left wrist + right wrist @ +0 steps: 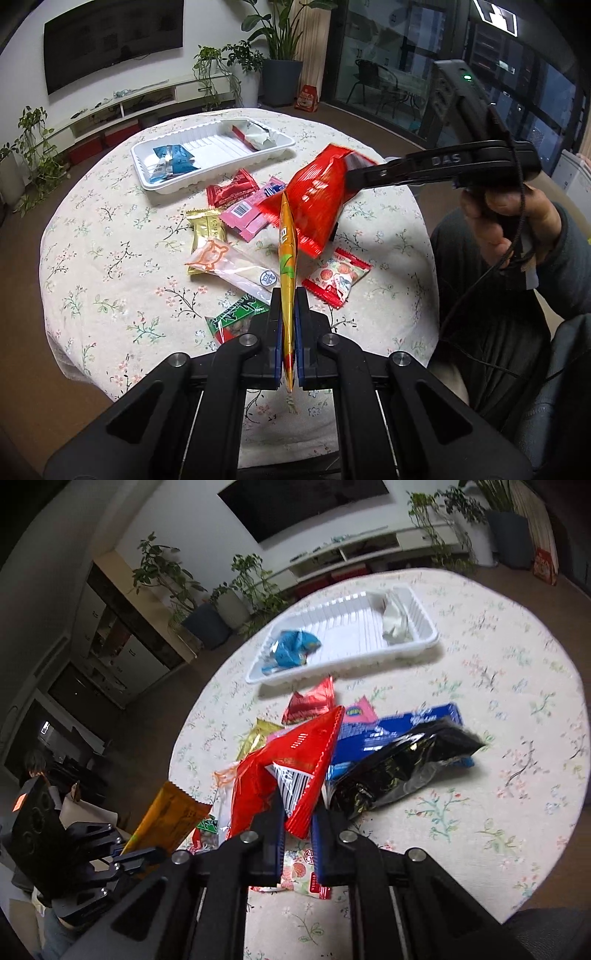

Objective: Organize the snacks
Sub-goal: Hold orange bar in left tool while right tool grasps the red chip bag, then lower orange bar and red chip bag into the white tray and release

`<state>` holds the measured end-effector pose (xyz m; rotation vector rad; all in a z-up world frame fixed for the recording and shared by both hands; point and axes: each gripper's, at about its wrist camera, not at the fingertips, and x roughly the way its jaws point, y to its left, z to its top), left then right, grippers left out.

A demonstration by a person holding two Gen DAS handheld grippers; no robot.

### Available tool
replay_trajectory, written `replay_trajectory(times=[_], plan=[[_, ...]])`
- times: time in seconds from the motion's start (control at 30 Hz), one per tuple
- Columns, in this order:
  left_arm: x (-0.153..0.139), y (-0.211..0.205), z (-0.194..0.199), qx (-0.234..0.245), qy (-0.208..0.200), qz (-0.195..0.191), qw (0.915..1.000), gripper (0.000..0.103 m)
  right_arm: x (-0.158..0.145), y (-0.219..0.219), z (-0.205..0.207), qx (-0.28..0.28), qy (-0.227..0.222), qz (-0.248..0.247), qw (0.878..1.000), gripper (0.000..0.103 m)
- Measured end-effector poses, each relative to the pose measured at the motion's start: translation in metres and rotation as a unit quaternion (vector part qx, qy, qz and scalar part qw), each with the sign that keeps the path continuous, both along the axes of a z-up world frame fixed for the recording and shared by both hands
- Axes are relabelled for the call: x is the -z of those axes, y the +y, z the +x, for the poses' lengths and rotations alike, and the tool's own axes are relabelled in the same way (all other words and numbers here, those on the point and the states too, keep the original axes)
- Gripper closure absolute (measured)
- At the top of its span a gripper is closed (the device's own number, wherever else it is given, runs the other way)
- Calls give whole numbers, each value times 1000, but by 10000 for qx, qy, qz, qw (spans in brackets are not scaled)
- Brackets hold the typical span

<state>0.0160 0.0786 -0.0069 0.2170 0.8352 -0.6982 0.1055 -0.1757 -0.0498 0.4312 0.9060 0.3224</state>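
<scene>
My left gripper [288,297] is shut on an orange and gold snack packet [287,240] that I see edge-on, standing up between the pads. From the right comes my right gripper [351,177], shut on a corner of a big red bag [317,199], which hangs tilted over the snack pile. In the right wrist view the red bag [291,753] sits between the fingertips of the right gripper [298,814]. The orange packet [166,819] shows at lower left. A white tray [207,179] at the far side holds a blue packet [171,160] and a silver packet [255,134].
Loose snacks lie on the round floral tablecloth [110,258]: a small red packet [232,186], a pink one [245,218], a gold one [207,229], a clear bear-printed one [229,266], a long blue packet [399,723] and a black bag [399,771]. A person's hand [517,221] holds the right gripper.
</scene>
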Motion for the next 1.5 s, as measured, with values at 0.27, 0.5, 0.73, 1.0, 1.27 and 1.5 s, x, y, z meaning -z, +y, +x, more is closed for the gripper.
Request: replay_trajectory(times=[0.27, 0.5, 0.73, 1.0, 1.27, 1.5], plan=[[-14, -5, 9, -98, -137, -79, 9998, 100, -20, -29, -17, 360, -299, -43, 9989, 90], [-37, -7, 30, -301, -345, -188, 9988, 100, -34, -61, -21, 721, -502, 12, 9961, 90], [-70, -4, 81, -717, -515, -498, 9948, 100, -61, -83, -11, 888, -789, -16, 9929, 90], [-95, -3, 181, -1439, -434, -824, 9852, 100, -90, -78, 47, 688, -1009, -234, 9922, 90], [-75, -40, 268, -1542, -40, -681, 9857, 100, -92, -58, 141, 268, -740, -494, 9957, 90], [-35, -69, 312, -1559, 219, -434, 9866, 100, -49, -46, 206, 72, -156, -590, 9981, 90]])
